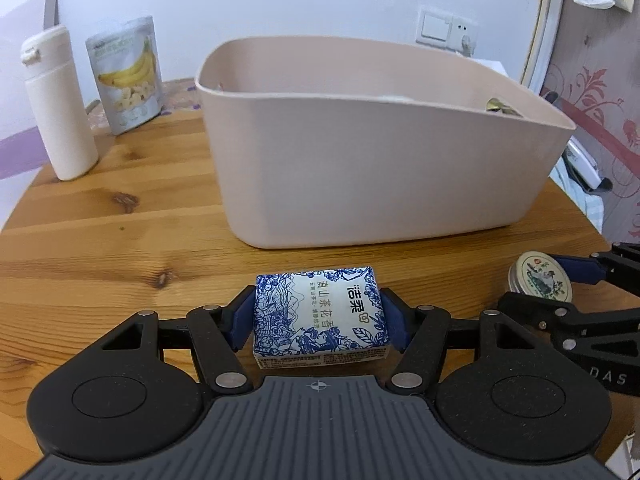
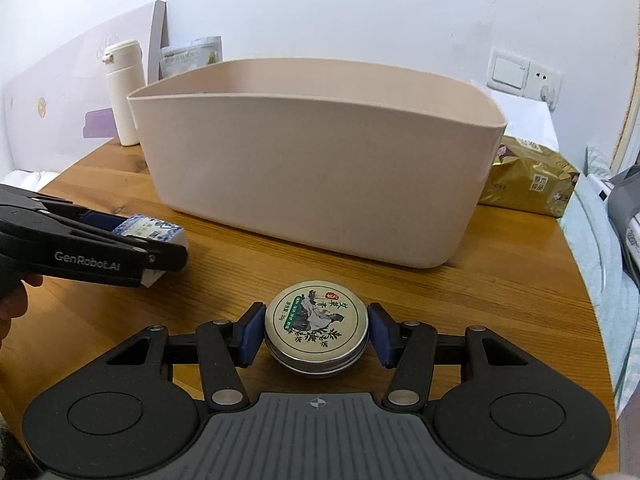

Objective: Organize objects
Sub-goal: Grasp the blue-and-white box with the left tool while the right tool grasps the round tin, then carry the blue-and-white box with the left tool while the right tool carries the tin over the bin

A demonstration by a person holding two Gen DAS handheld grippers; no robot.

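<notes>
The blue-and-white tissue pack [image 1: 321,315] sat clamped in the left claw [image 1: 320,322] just before the pink bin [image 1: 360,168] on the wooden table [image 1: 100,240]. Beside it, the right claw [image 2: 316,334] gripped the round tin [image 2: 316,326].

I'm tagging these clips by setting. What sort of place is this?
Most likely a room in a home, perhaps a bedroom: a round wooden table against a wall with a light switch, a snack pouch and white flask on it, patterned wallpaper beside.
</notes>
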